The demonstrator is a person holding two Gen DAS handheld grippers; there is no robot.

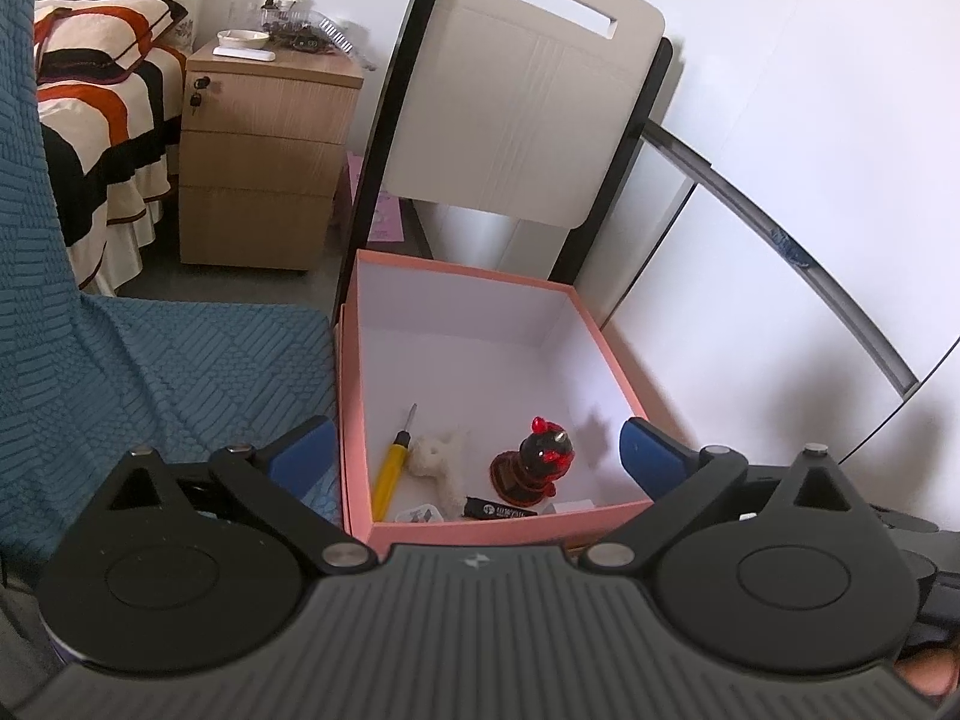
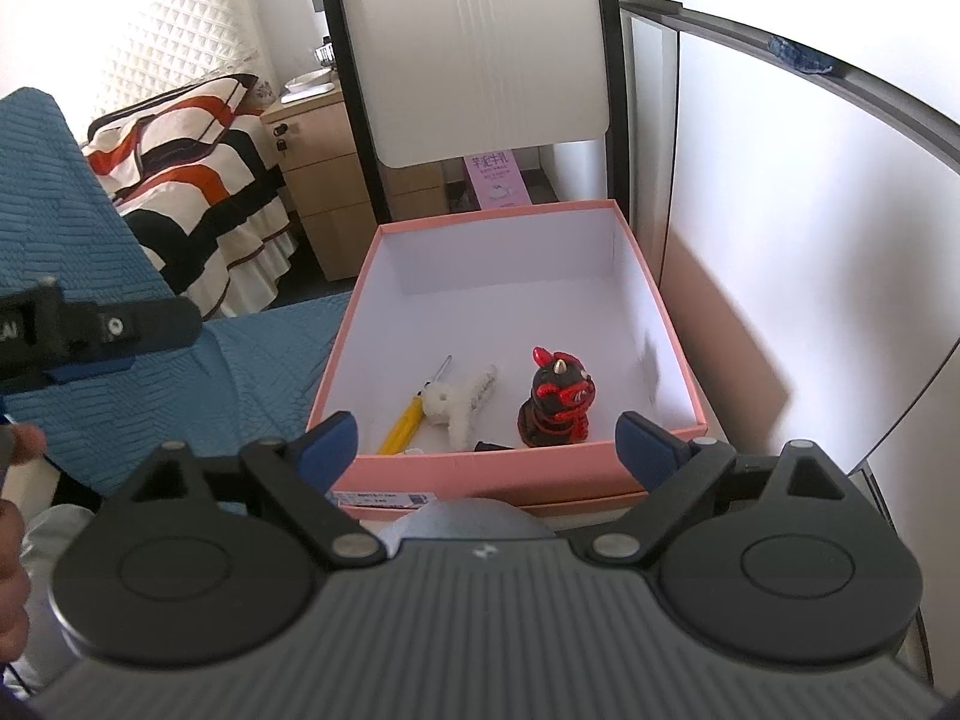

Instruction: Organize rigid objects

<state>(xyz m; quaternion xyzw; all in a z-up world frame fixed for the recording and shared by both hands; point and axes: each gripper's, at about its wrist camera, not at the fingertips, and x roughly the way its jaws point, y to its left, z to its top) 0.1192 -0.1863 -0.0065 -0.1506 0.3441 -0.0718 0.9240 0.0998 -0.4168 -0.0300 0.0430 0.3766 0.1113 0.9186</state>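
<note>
Both claws stand wide open and hold nothing: left claw (image 1: pixel 474 450) and right claw (image 2: pixel 486 447) hover at the near edge of the pink box (image 2: pixel 678 324), tilted down toward it. Inside the box, near its front wall, lie a yellow screwdriver (image 1: pixel 387 471), a white fluffy clip (image 2: pixel 459 399), a red-and-black figurine (image 2: pixel 555 399) standing upright, a small black item (image 1: pixel 498 509) and a white plug (image 1: pixel 423 515). The rear of the box is bare. No loose object shows on the desk or on the blue cover (image 1: pixel 180 372) beside the box. Judged from this, sorting appears mostly or fully complete; whether items remain out of view cannot be told.
</note>
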